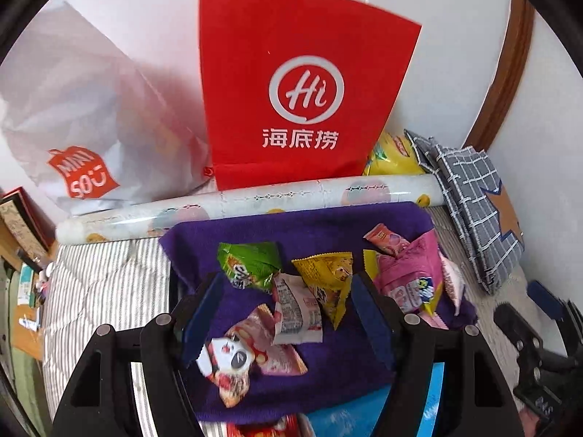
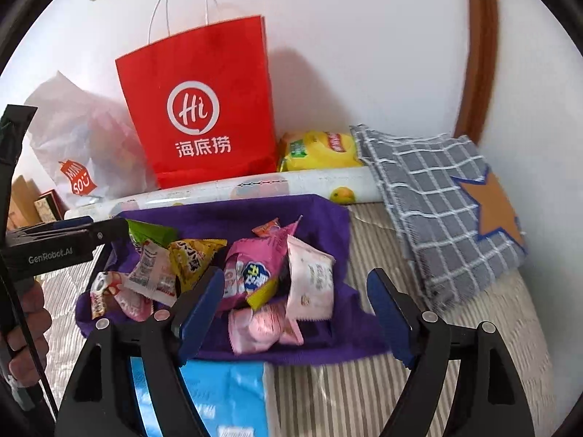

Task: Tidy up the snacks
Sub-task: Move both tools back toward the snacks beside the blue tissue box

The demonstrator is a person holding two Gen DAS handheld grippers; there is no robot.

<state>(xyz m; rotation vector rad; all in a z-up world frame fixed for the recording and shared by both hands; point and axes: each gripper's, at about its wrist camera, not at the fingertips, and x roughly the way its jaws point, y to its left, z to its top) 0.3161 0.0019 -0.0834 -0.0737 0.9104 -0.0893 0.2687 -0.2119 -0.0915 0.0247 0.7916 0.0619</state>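
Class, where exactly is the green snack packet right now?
The green snack packet lies at the purple cloth's far left, beside the yellow packet, just ahead of the open left gripper.

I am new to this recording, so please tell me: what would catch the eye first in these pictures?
The bright red Haidilao paper bag stands against the wall at the back. In front of it, small snack packets lie scattered on a purple cloth on the striped bed. Both grippers hang over the cloth with jaws open.

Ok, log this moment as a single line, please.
phase: pre-grasp | left gripper: open over snacks | right gripper: open, empty | snacks loose on purple cloth
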